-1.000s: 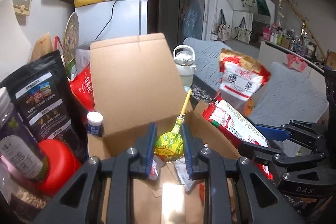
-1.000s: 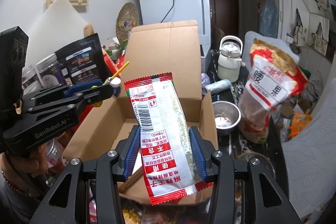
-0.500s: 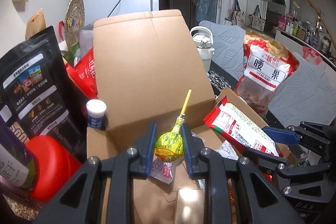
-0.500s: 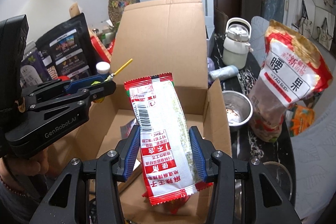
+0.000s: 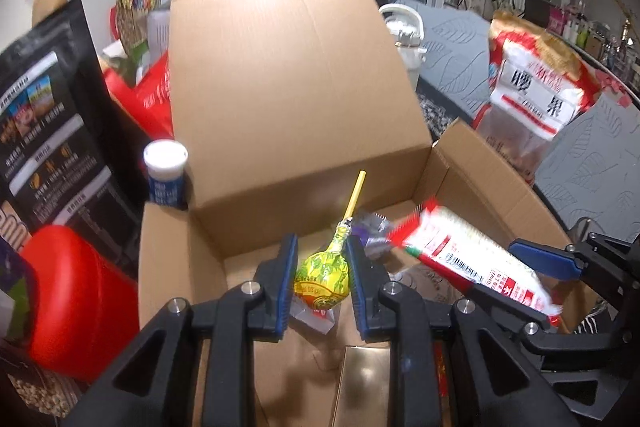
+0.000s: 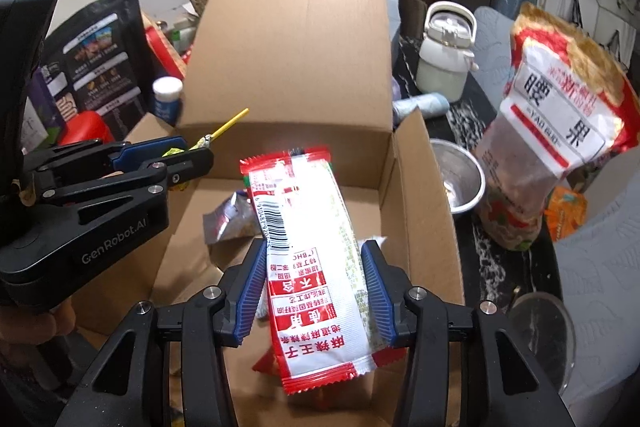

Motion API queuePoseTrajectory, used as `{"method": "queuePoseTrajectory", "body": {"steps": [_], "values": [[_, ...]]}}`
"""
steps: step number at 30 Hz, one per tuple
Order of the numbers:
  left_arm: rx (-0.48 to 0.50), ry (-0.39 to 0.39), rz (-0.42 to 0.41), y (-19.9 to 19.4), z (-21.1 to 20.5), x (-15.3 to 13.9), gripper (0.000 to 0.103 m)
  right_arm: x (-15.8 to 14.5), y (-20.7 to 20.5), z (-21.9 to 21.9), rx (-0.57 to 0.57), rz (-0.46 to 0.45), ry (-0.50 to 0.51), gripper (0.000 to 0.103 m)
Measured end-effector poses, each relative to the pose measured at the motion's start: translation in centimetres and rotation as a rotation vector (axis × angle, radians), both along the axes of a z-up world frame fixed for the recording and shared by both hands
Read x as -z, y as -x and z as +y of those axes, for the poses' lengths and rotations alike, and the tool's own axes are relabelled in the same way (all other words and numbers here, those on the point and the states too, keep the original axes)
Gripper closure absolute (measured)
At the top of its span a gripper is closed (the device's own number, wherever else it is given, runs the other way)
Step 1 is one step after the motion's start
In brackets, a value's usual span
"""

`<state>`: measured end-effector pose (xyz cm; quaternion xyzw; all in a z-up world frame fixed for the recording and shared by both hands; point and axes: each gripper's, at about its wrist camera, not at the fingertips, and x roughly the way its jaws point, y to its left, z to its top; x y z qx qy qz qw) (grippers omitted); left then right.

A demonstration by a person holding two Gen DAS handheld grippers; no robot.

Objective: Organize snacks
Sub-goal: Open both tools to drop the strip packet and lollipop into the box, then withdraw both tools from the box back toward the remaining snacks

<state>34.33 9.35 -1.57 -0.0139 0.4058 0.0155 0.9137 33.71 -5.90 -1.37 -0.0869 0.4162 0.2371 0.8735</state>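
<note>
My left gripper [image 5: 322, 269] is shut on a lollipop [image 5: 322, 277] in a yellow-green wrapper with a yellow stick, held over the open cardboard box [image 5: 296, 75]. My right gripper [image 6: 314, 287] is shut on a long red and white snack packet [image 6: 312, 263], also held over the box [image 6: 296, 39]. The packet [image 5: 468, 259] and right gripper show at the right of the left wrist view. The left gripper [image 6: 176, 163] with the lollipop stick shows at the left of the right wrist view. Several small wrapped snacks [image 6: 228, 219] lie on the box floor.
A black pouch [image 5: 44, 131], red lid [image 5: 76, 299] and small white-capped bottle [image 5: 166, 175] stand left of the box. A large red and white nut bag [image 6: 556, 115], steel bowl [image 6: 460, 183] and white kettle [image 6: 446, 55] stand to its right.
Both grippers have moved forward and down over the box, each still holding its snack. The box interior now fills more of both views.
</note>
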Motion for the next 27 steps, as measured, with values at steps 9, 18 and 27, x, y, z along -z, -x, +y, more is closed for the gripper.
{"method": "queuePoseTrajectory", "body": {"steps": [9,18,27], "values": [[-0.005,-0.025,-0.011,0.5,0.0,0.2,0.0,0.4,0.1,-0.6,0.023,0.012,0.015,0.037],[-0.015,-0.046,-0.039,2.1,-0.1,-1.4,0.0,-1.1,1.2,-0.8,0.032,-0.017,0.013,0.036],[-0.017,-0.041,-0.092,5.2,-0.4,-4.8,0.0,-3.9,3.8,-1.2,0.04,-0.078,0.001,0.036]]}}
